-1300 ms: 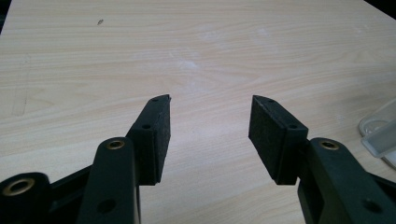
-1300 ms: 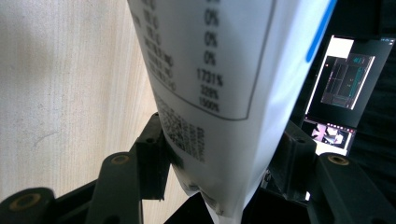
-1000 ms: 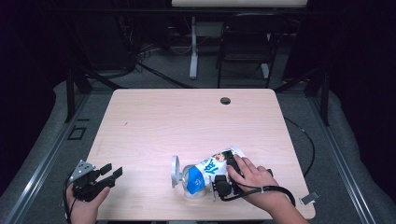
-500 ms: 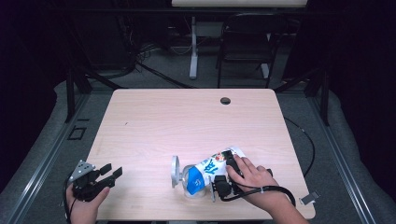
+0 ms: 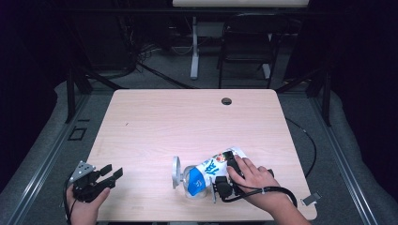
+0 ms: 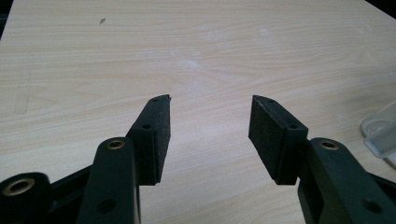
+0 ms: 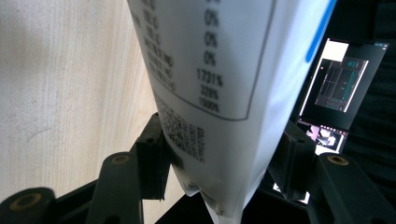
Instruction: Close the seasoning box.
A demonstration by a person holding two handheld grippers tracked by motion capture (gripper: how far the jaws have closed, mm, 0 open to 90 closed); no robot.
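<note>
A white and blue printed bag (image 5: 213, 166) lies tilted near the table's front edge, its lower end at a clear container (image 5: 193, 183) with something blue in it. My right gripper (image 5: 226, 172) straddles the bag's upper part. In the right gripper view the bag (image 7: 210, 56) stands between the jaws of the right gripper (image 7: 222, 123), and the pads press on its sides. My left gripper (image 5: 114, 170) rests at the front left corner, far from the bag. Its jaws stand open over bare wood, left gripper (image 6: 210, 105).
The wooden table (image 5: 187, 117) has a round cable hole (image 5: 226, 101) at the back. A round lid-like disc (image 5: 176, 171) stands beside the container. A clear plastic edge (image 6: 380, 133) shows at the right of the left gripper view. Chairs and stands lie beyond the table.
</note>
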